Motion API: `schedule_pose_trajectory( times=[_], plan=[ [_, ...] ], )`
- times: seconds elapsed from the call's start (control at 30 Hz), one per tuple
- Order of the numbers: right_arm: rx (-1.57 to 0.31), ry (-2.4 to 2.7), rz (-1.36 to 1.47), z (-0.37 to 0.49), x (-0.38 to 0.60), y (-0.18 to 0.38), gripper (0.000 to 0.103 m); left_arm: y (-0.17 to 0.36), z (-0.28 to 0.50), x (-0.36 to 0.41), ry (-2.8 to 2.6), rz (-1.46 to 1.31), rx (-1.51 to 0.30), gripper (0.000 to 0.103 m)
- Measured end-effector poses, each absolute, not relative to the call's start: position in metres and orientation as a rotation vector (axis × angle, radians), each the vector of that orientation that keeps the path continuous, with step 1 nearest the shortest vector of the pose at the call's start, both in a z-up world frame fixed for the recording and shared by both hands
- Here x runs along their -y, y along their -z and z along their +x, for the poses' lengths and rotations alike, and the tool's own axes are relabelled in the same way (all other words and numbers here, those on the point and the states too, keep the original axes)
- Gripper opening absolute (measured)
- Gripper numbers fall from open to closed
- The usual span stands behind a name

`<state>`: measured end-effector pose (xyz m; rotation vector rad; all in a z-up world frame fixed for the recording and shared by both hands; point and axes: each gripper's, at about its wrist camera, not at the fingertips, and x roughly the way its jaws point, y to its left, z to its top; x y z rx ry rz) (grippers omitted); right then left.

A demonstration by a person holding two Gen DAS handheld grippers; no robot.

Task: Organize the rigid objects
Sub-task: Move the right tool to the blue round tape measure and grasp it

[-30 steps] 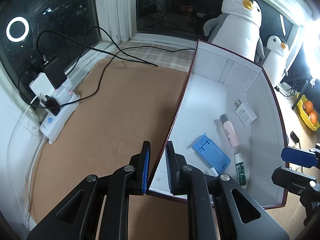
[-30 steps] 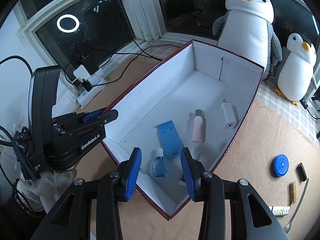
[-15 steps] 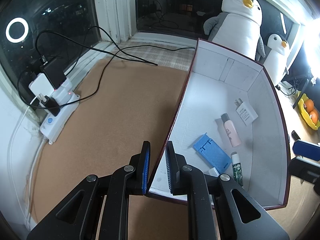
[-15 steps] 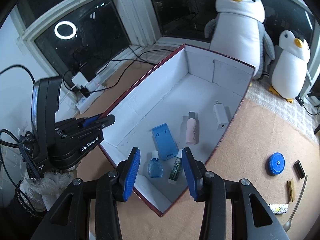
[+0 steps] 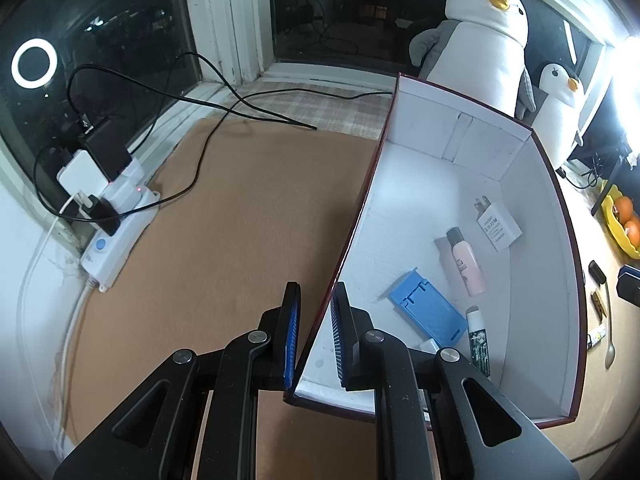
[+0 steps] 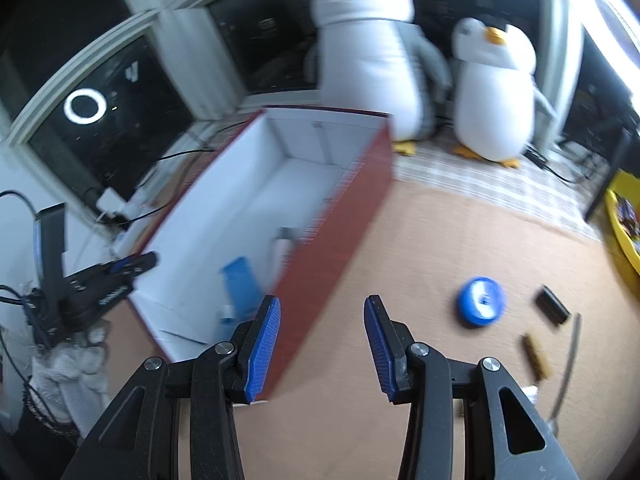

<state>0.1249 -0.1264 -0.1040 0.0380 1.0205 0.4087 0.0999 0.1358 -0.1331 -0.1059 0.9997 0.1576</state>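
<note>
A dark red box with a white inside [image 5: 532,264] stands on the brown mat. My left gripper [image 5: 316,334] is shut on the box's left wall near its front corner. Inside lie a blue stand [image 5: 428,310], a pink bottle [image 5: 464,256], a white charger [image 5: 498,224] and a green-labelled tube [image 5: 478,340]. My right gripper [image 6: 322,344] is open and empty, above the mat just right of the box [image 6: 340,216]. A blue round lid [image 6: 480,300], a black block [image 6: 552,310], a brown clip [image 6: 534,356] and a spoon [image 6: 568,364] lie on the mat to its right.
Two plush penguins [image 6: 368,48] stand behind the box. A white power strip [image 5: 116,224] with plugs and black cables sits at the left by the window. A yellow bowl of oranges [image 5: 622,220] is at the far right.
My right gripper has swung out of the box to the right, leaving the green-labelled tube inside, and has opened wider. The left gripper has kept its hold on the box wall.
</note>
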Motion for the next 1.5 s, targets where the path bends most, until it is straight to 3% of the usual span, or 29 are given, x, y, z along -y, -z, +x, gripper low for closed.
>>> schedule_pose_trajectory(
  times=[0.13,0.53,1.5],
  plan=[
    [-1.041,-0.347,0.075,0.131,0.159,0.115,0.048,0.134,0.102,-0.134,-0.168,-0.105,-1.005,0.014],
    [-1.105,-0.23,0.086,0.143,0.208,0.155,0.048,0.138,0.11,-0.131,-0.184,-0.087,-1.03,0.014],
    [-1.23,-0.166,-0.051,0.195,0.204,0.206,0.053,0.14,0.113,-0.13,-0.191,-0.082,-1.035,0.014]
  ],
)
